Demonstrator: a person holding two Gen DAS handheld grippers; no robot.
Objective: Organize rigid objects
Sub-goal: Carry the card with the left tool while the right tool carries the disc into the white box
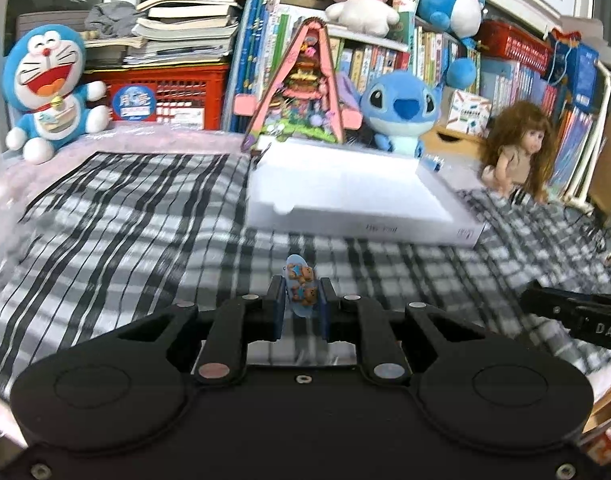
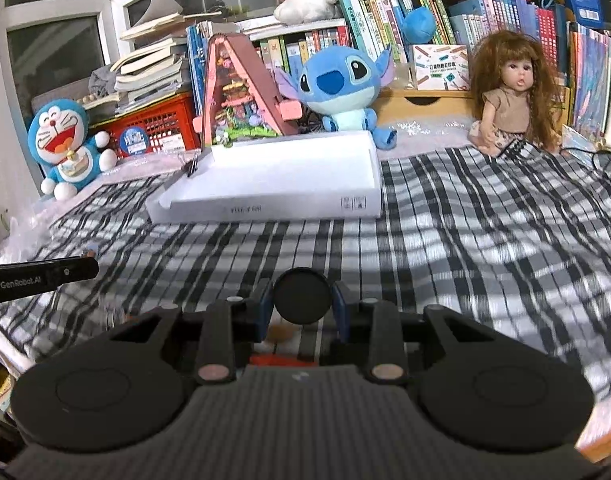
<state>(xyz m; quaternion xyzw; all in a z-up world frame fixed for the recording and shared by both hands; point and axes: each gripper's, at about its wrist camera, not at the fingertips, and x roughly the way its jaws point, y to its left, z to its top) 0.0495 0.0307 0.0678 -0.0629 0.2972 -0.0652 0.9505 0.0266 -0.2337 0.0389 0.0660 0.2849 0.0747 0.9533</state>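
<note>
My left gripper [image 1: 301, 294] is shut on a thin pale-blue oval badge with cartoon bears [image 1: 300, 282], held edge-on above the black-and-white checked cloth [image 1: 125, 220]. My right gripper [image 2: 302, 300] is shut on a round black disc [image 2: 302, 295], also lifted over the cloth. A white shallow foam tray [image 1: 345, 192] lies ahead, seen again in the right wrist view as the white tray [image 2: 273, 184]. The right gripper's body [image 1: 577, 312] shows at the left view's right edge; the left gripper's finger [image 2: 41, 276] shows at the right view's left edge.
Behind the tray stand a Doraemon plush [image 1: 53, 92], a pink triangular toy house [image 1: 305, 88], a Stitch plush [image 1: 401, 108] and a long-haired doll [image 2: 509, 96]. A binder clip [image 2: 191, 166] sits by the tray's left corner. Red crates, stacked books and bookshelves fill the back.
</note>
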